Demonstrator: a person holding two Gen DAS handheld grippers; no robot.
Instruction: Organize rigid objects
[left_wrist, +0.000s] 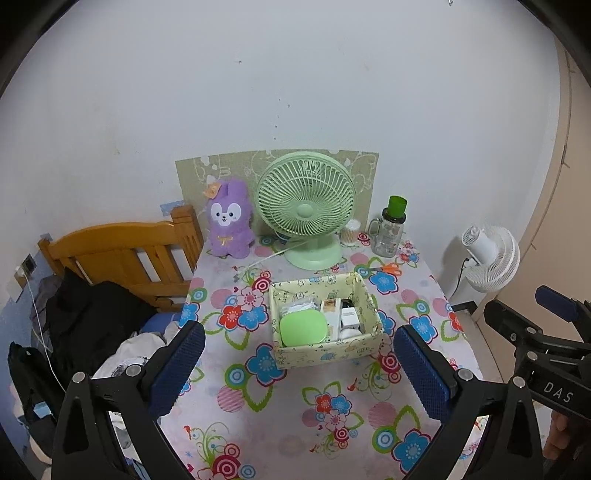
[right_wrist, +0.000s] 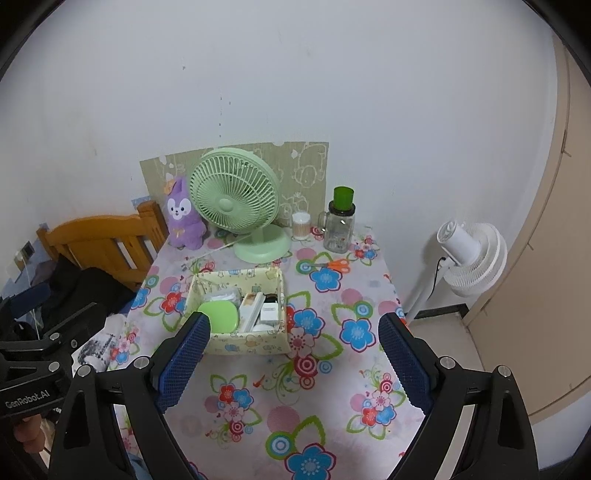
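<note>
Several items in box (left_wrist: 325, 347) partly hidden, white ones unidentifiable.

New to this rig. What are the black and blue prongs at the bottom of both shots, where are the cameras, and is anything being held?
No robot here: a person carries a two-finger hand-held gripper in each hand, each with a fisheye camera looking along its fingers. One picture looks from the left hand-held gripper, the other from the right hand-held gripper. The prongs are their blue-padded fingers. Both are open and hold nothing.

On the floral table stands a fabric box holding a green case and small white boxes. Behind it are a green fan, a purple plush, a jar and orange scissors.
</note>
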